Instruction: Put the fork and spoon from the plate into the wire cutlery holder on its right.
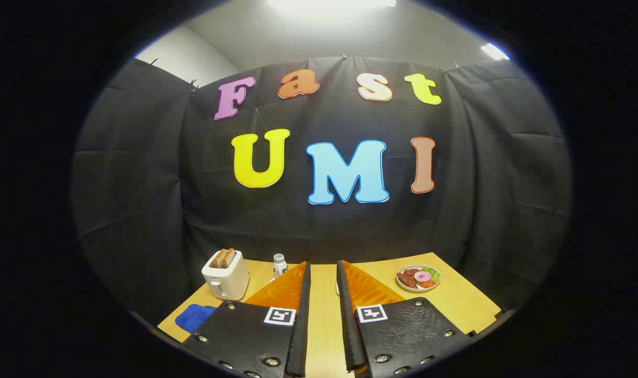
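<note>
A wooden table (455, 302) stands against the black cloth wall. From the toaster (225, 274), holding two bread slices, a small bottle (280, 264) stands just right, then the gripper (323, 270), fingers apart and empty. Well right, beyond the fingers, sits a plate (418, 277) of food; fork and spoon cannot be made out.

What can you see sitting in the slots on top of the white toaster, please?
Two browned slices of toast stand upright in the toaster, their tops poking out. Their lower parts are hidden inside the slots. The claw is open, holding nothing.
</note>
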Available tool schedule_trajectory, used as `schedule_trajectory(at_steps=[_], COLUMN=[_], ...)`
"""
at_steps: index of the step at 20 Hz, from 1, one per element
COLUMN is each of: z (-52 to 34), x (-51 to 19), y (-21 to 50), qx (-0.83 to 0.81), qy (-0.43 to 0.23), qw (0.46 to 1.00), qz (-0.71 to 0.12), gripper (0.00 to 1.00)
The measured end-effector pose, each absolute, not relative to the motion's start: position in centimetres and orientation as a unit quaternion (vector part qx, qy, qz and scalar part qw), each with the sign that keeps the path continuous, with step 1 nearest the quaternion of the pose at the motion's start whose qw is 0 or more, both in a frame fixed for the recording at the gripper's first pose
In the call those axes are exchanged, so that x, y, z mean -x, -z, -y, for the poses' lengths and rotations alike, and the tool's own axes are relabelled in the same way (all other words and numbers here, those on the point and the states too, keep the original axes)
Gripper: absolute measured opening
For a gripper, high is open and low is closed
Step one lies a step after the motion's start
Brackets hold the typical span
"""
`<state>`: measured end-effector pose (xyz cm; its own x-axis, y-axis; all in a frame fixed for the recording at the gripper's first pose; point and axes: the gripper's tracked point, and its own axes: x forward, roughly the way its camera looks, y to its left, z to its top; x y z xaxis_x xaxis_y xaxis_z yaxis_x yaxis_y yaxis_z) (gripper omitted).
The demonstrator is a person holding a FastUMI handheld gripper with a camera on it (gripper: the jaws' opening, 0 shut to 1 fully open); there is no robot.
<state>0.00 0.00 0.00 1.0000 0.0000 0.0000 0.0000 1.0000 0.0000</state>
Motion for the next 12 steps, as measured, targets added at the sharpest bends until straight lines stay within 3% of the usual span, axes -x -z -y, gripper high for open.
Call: schedule_trajectory(at_steps=[12], z=[-0.24], x=[-0.52], y=[0.42], qx=[0.004], qy=[-0.004], qw=[1.0], qz=[0.0], gripper=[0.28])
